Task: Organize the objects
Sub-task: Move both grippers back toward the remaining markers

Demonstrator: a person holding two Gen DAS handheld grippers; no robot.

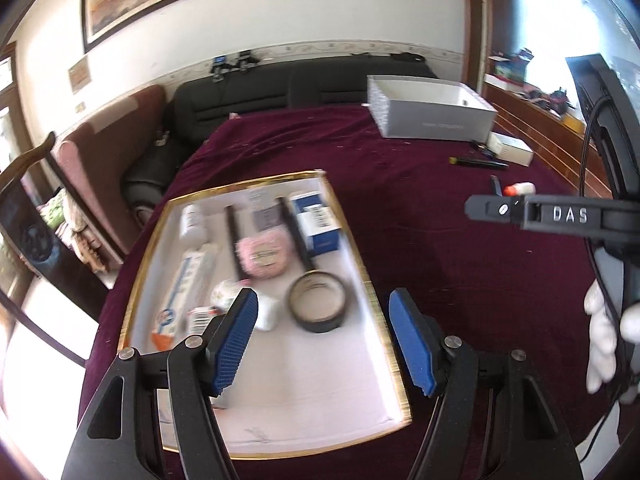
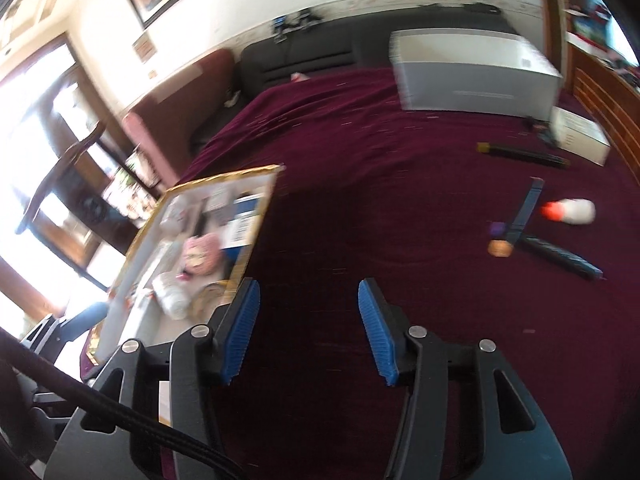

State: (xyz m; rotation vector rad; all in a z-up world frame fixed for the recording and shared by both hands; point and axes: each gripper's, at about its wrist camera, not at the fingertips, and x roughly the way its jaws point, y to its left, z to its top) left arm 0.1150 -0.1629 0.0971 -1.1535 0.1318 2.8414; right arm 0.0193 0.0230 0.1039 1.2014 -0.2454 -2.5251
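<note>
Both claws are empty just now. The left gripper (image 1: 322, 340) hangs over the shallow white gold-rimmed tray (image 1: 384, 332) with its blue pads standing fairly wide apart and nothing between them; the right gripper (image 2: 309, 330) is off the tray's right edge, over bare maroon tablecloth (image 2: 340, 140), its jaws apart at a middling gap and likewise holding nothing. The tray is already well stocked: a round black-rimmed magnifying glass (image 1: 318, 300), a pink round case (image 1: 262, 256), a blue-and-white carton (image 1: 318, 220) and a white toothpaste tube (image 1: 188, 280) lie in it, with the near half of the tray bare. What looks left to gather sits well to the right on the cloth: a small white bottle with an orange cap (image 2: 570, 211), a dark flat comb-like piece (image 2: 528, 210) just beside it, a long black pen-like stick (image 2: 524, 155) farther back, and a small white carton (image 2: 582, 136) near the open grey-white box (image 2: 480, 80). I'd judge the next step to be the right claw going for that bottle. To do it well, square the pads across the bottle's body rather than its cap, come down low so it cannot roll away, and keep clear of the comb-like piece alongside. The view is blurred, so finer detail I cannot tell.
</note>
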